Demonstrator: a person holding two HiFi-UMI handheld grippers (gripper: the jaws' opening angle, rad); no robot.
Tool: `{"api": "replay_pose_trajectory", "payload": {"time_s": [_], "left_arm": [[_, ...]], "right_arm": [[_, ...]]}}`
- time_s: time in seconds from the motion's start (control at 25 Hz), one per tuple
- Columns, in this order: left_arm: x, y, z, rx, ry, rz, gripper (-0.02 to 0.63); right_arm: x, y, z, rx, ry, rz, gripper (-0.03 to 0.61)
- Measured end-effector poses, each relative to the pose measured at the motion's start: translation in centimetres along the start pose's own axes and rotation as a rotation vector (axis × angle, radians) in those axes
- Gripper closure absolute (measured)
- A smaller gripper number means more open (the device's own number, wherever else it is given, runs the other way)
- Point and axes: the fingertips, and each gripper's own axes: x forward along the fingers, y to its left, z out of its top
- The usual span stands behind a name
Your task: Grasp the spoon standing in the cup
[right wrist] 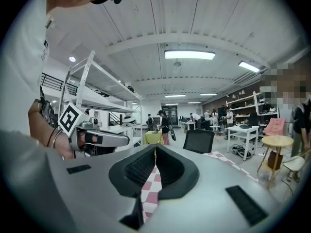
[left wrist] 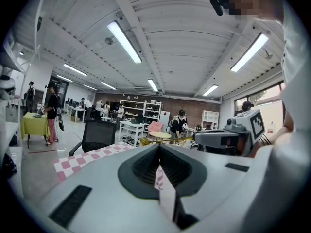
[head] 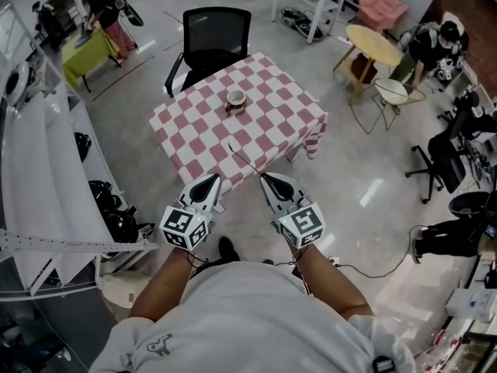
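Note:
A small brown cup [head: 235, 98] stands near the middle of the table with the pink-and-white checked cloth [head: 194, 142]. No spoon shows in it. My right gripper [head: 265, 178] hangs over the table's near corner, shut on a thin spoon [head: 245, 159] that sticks out forward and to the left. In the left gripper view this spoon [left wrist: 165, 141] is gold, its bowl pointing left. My left gripper [head: 213, 179] is beside the right one, shut and empty. In the right gripper view the spoon [right wrist: 155, 154] shows only as a thin line between the shut jaws.
A black office chair [head: 213, 41] stands behind the table. White shelving [head: 46, 177] runs along the left. A round yellow table [head: 374, 45] and a wire chair [head: 390, 95] are at the right. Several people stand farther off.

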Motion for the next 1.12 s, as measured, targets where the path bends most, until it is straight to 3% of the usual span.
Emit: {"api": "replay_pose_trajectory", "payload": {"time_s": [0.32, 0.56, 1.12], "left_arm": [[-1.5, -7.3, 0.7, 0.044, -0.073, 0.031, 0.603], [-2.6, -12.3, 0.5, 0.059, -0.087, 0.028, 0.603], [-2.3, -16.4, 0.4, 0.071, -0.095, 0.022, 0.603]], "right_arm": [[-7.0, 0.2, 0.8, -0.046, -0.035, 0.013, 0.546], [-11.5, 1.1, 0.8, -0.027, -0.051, 0.040, 0.546], [-15.3, 1.0, 0.9, -0.011, -0.065, 0.041, 0.546]]}}
